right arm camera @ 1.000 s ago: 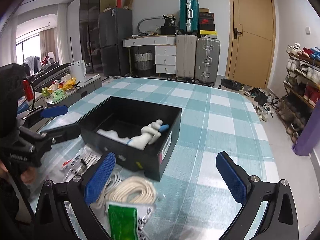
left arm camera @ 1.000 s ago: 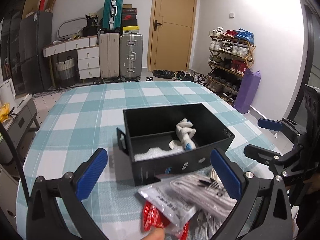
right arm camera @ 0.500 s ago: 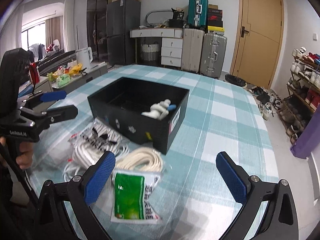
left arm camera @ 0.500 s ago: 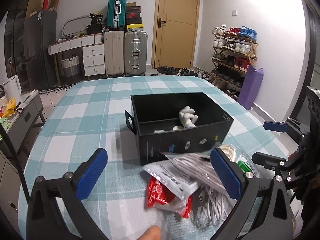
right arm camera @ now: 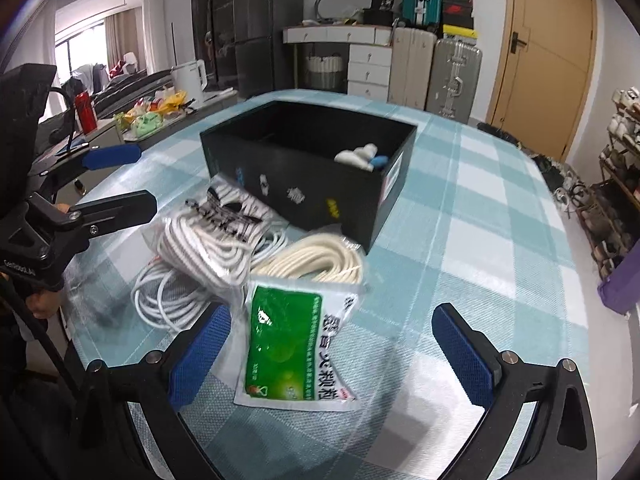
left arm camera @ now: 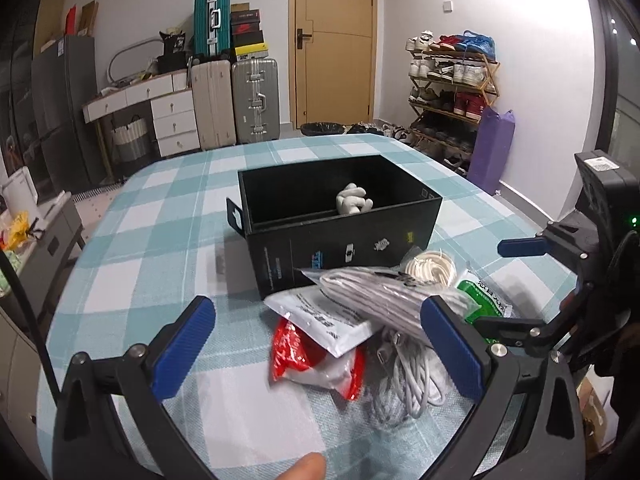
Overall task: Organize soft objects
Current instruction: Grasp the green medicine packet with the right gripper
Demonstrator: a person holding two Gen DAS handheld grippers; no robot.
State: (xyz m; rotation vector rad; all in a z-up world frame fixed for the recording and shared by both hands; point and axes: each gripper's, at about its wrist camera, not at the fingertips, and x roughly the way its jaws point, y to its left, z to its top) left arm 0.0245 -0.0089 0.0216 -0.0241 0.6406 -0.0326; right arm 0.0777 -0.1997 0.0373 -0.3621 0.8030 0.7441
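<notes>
**Black box holds one white bundle; remaining soft items lie loose on the table**

The black box stands open-topped on the table, which is covered in a teal-and-white check cloth. Inside, against the wall on the person's right, sits a white knotted bundle; the right wrist view shows a blue part touching it. The rest of the box floor is hidden by the walls from these angles.

Outside the box, just in front of its near wall, lies a pile of loose items. A clear bag of grey-white cord rests on a white flat packet, which overlaps a red-and-clear packet. A loose coil of white cable lies beneath and beside them. A cream rope coil touches the box's corner. A green-and-white sachet lies nearest the right gripper.

The left gripper has its fingers spread wide, holding nothing. The right gripper is likewise spread wide and empty, with the sachet lying between its fingers.
</notes>
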